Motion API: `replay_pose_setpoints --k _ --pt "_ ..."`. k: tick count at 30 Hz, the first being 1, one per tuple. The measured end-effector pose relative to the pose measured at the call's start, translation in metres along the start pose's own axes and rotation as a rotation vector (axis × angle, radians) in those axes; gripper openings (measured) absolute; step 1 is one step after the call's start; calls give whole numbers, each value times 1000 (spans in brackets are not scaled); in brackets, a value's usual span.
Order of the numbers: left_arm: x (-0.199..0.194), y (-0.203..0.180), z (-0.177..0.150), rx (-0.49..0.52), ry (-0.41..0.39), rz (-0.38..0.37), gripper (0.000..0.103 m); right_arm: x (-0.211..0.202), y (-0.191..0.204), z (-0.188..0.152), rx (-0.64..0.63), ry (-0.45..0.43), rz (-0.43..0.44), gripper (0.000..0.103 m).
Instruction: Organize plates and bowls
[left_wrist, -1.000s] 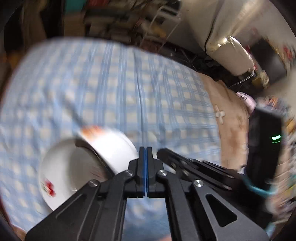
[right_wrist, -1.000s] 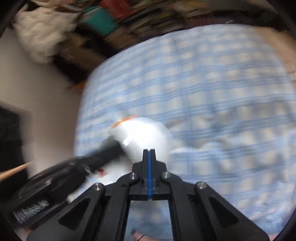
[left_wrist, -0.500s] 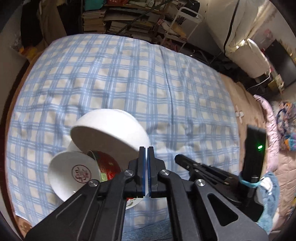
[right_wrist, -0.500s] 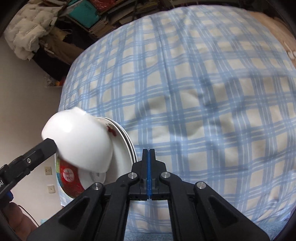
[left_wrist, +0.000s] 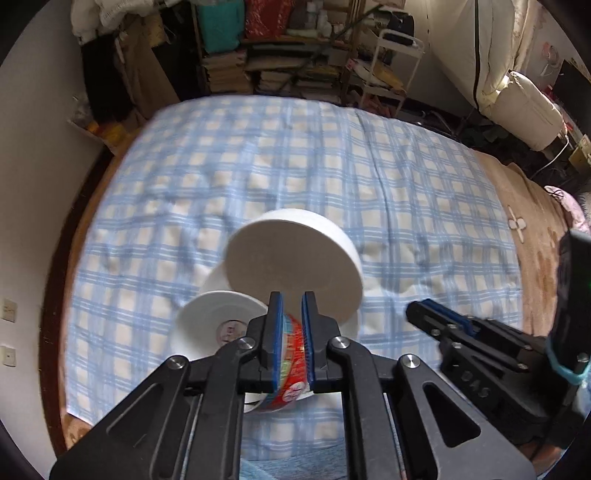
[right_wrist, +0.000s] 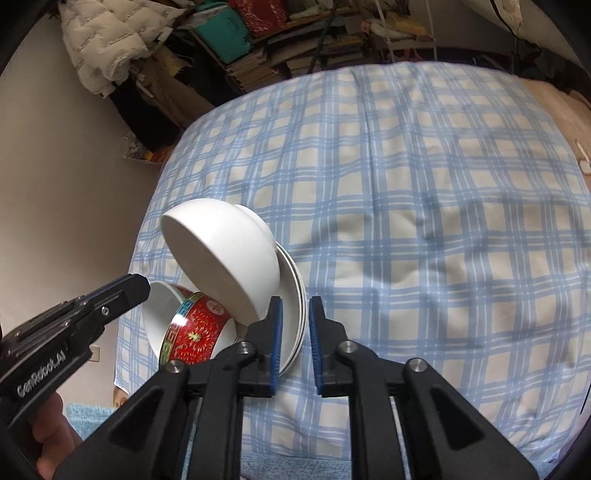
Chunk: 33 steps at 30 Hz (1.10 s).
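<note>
A tilted white bowl (left_wrist: 295, 258) (right_wrist: 221, 258) leans on a red patterned bowl (right_wrist: 195, 328) (left_wrist: 291, 347) and on stacked white plates (right_wrist: 295, 295) on the bed. A smaller white bowl (left_wrist: 214, 321) lies beside them. My left gripper (left_wrist: 291, 299) (right_wrist: 136, 290) hangs over the red bowl with its jaws opening; the red rim shows in the narrow gap, not pinched. My right gripper (right_wrist: 295, 306) (left_wrist: 417, 314) is opening too. The plates' edge sits between its pads, clear of the right pad.
The dishes rest near the front left of a bed with a blue checked sheet (right_wrist: 424, 221). A wall (right_wrist: 55, 184) runs along its left side. Cluttered bookshelves (left_wrist: 288, 55) and a metal rack (left_wrist: 395, 66) stand beyond it. A beige blanket (left_wrist: 535, 229) lies to the right. A hand (right_wrist: 48, 435) holds the left gripper.
Both grippers, fully shut before, now have their jaws slightly parted. The dishes have shifted toward the middle of both views, and the earlier blur is gone.
</note>
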<state>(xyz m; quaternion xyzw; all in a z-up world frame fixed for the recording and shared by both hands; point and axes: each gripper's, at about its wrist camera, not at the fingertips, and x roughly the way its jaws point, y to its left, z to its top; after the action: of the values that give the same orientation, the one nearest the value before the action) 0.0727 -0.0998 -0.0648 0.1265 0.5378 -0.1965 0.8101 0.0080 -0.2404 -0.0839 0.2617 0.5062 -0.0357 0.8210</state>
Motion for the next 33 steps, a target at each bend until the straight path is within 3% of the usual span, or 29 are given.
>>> replay_pose_setpoints --k 2,8,11,14,16,19,24,33 --pt "-19 14 -5 -8 -37 45 16 -9 6 -2 -34 -26 -2 19" --pt "-61 45 -28 -47 -150 181 29 -41 18 -14 -118 -122 -14 52" --pt "-80 58 -38 -86 -199 188 49 -58 23 -23 -170 -178 -35 67" --pt "-99 66 -50 -100 -266 240 67 -72 26 -31 -200 -242 -36 80" --pt "-112 70 -60 -114 -329 264 82 -81 28 -37 -219 -291 -34 92" --pt "-131 76 -78 -162 -443 276 95 -95 29 -45 -250 -356 -40 103" --pt "-145 76 -102 -154 -534 276 102 -103 34 -55 -280 -416 -80 103" --pt "-133 62 -122 -97 -537 269 102 -113 28 -70 -266 -494 -116 103"
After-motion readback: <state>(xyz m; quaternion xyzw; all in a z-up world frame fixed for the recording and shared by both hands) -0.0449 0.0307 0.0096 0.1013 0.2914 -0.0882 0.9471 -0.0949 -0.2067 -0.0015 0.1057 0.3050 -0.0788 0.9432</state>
